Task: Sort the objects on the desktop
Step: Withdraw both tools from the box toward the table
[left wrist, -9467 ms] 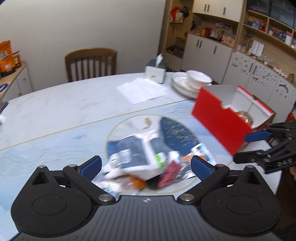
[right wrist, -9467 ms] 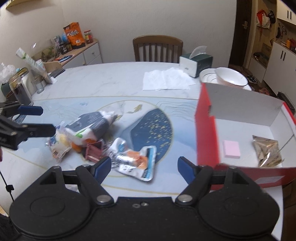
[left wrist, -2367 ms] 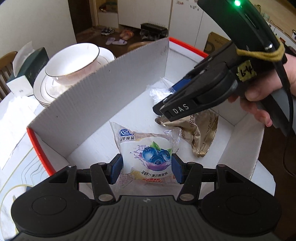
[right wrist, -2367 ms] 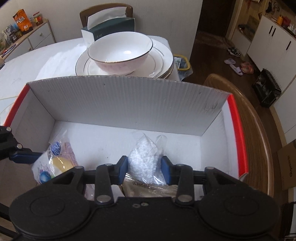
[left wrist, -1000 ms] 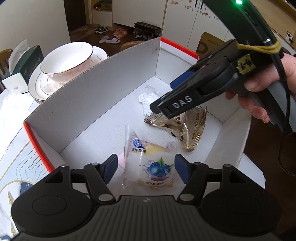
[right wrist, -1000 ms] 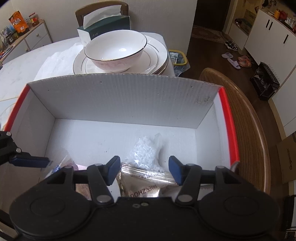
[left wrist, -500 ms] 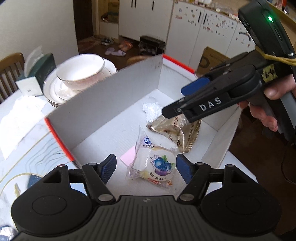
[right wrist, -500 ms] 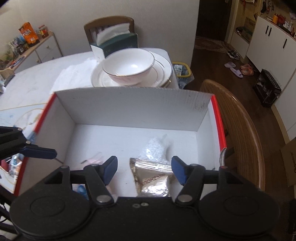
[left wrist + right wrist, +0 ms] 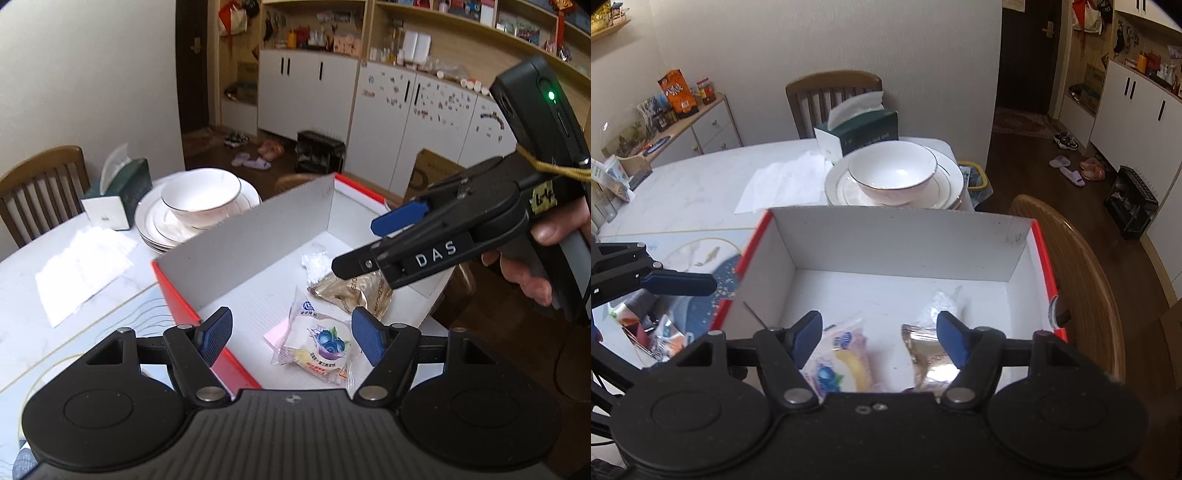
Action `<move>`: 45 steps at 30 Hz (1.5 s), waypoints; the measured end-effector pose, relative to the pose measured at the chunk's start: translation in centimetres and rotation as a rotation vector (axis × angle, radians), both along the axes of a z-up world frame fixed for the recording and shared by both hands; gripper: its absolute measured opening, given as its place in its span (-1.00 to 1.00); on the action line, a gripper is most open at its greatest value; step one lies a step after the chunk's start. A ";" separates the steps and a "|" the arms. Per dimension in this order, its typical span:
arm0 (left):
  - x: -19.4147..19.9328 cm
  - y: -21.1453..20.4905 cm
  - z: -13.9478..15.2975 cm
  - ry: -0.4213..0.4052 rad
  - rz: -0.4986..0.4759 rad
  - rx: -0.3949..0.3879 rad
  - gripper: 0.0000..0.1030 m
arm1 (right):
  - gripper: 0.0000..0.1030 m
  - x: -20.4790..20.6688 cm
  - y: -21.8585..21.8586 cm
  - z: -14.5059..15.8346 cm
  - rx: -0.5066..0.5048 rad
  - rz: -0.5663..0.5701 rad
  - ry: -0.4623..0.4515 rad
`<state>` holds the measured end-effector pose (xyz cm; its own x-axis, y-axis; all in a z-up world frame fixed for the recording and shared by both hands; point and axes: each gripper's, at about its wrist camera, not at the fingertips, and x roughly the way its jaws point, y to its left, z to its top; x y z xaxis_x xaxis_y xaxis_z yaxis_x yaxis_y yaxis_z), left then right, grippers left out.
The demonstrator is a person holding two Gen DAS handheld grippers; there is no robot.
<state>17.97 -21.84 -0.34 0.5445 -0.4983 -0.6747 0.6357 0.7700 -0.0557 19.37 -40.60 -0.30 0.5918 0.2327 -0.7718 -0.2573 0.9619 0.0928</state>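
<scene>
Closest in, the left gripper (image 9: 291, 334) hangs over the near edge of the box (image 9: 258, 229) with its blue pads spread and nothing between them; it's let go, not grasping anything. Right below it lies the blueberry snack packet (image 9: 317, 345), a clear-edged wrapper with a pale round cake inside, blueberries printed on the front and a blue logo at the top; it lies flat on the box floor, on top of a corner of a pink sticky note (image 9: 275, 330).

The right gripper (image 9: 879, 338) is in the same boat; its jaws are opening and the pads grip nothing; the stuff seen between them sits down on the box floor, clear of the pads. In the left wrist view a hand (image 9: 546, 258) is wrapped around its handle.

Just past the blueberry packet sits a crinkly gold foil pouch (image 9: 351, 291) with dark lettering, and touching its far side a small clear bag of white bits (image 9: 316, 260); all three are inside the box, which is white corrugated card inside with a red outside.

On the table (image 9: 701, 192) left of the box, a jumble of leftover packets (image 9: 657, 332) is still unsorted on the blue patterned mat (image 9: 701, 291).

Beyond the box: a white bowl (image 9: 894, 173) with a thin gold rim on stacked plates (image 9: 945, 188); a dark green tissue box (image 9: 864, 129); some white paper (image 9: 783, 181); then a wooden chair (image 9: 833, 92) against the wall.
</scene>
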 end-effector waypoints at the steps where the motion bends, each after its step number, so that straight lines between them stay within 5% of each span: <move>1: -0.2 0.4 0.2 -0.005 0.003 -0.006 0.37 | 0.34 -0.3 0.3 0.2 -0.002 0.003 -0.007; 23: -2.8 11.4 2.1 -0.018 0.112 -0.063 0.60 | 0.42 -5.8 9.0 2.1 0.007 0.005 -0.132; 39: -2.6 18.6 1.3 -0.014 0.168 -0.071 0.62 | 0.49 -9.3 15.9 1.5 0.030 0.011 -0.147; 45: -2.1 20.5 0.6 -0.007 0.188 -0.062 0.81 | 0.50 -10.1 18.0 0.5 0.042 -0.008 -0.132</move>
